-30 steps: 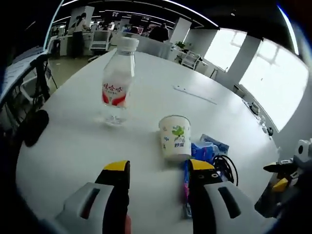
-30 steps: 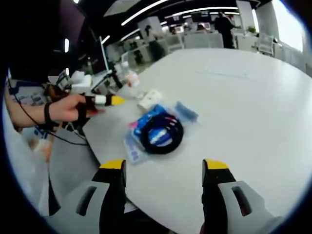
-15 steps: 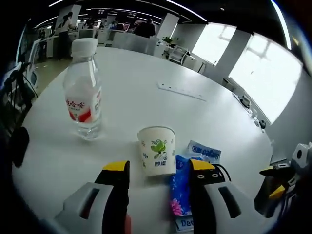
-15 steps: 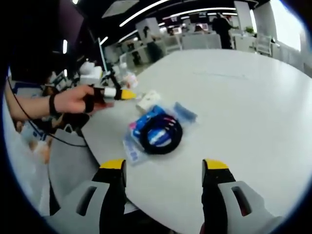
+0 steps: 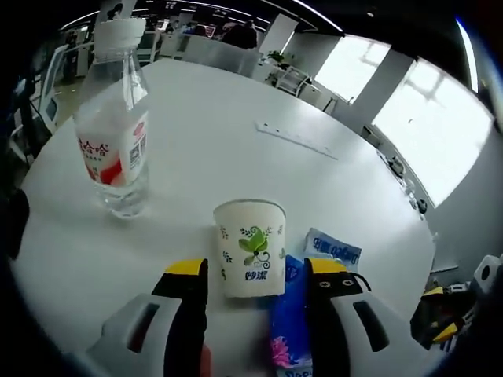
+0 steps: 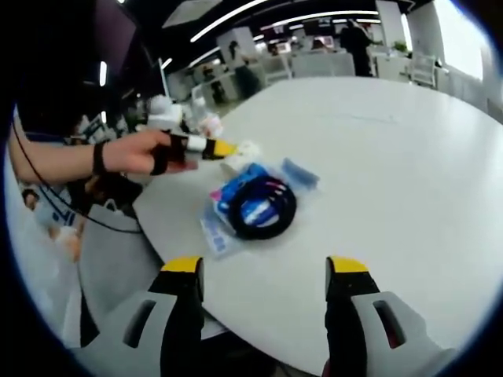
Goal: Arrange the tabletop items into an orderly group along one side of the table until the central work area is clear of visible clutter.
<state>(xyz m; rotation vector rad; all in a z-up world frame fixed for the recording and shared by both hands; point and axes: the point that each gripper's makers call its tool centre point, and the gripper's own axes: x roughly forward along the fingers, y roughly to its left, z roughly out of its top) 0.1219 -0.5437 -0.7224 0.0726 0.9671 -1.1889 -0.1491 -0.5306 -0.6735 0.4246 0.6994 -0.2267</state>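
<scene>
A white paper cup point(image 5: 250, 247) with a green leaf print stands upright between the tips of my left gripper point(image 5: 258, 269), which is open; the cup sits nearer the left jaw. A clear water bottle point(image 5: 114, 141) with a red label stands further left. Blue tissue packs point(image 5: 291, 330) and a black cable coil point(image 5: 360, 276) lie right of the cup. In the right gripper view, my right gripper point(image 6: 265, 267) is open above the table's near edge. Ahead of it the cable coil point(image 6: 259, 208) lies on the blue packs. A hand holds the left gripper point(image 6: 206, 146) at the cup point(image 6: 247, 149).
The round white table point(image 6: 409, 157) stretches far and right. A thin pale strip point(image 5: 297, 140) lies on it beyond the cup. A small blue pack point(image 6: 300, 174) lies beside the coil. Office desks, chairs and people stand in the background.
The left gripper has advanced toward the cup, which now stands between its open jaws. The right gripper has stayed in place and open.
</scene>
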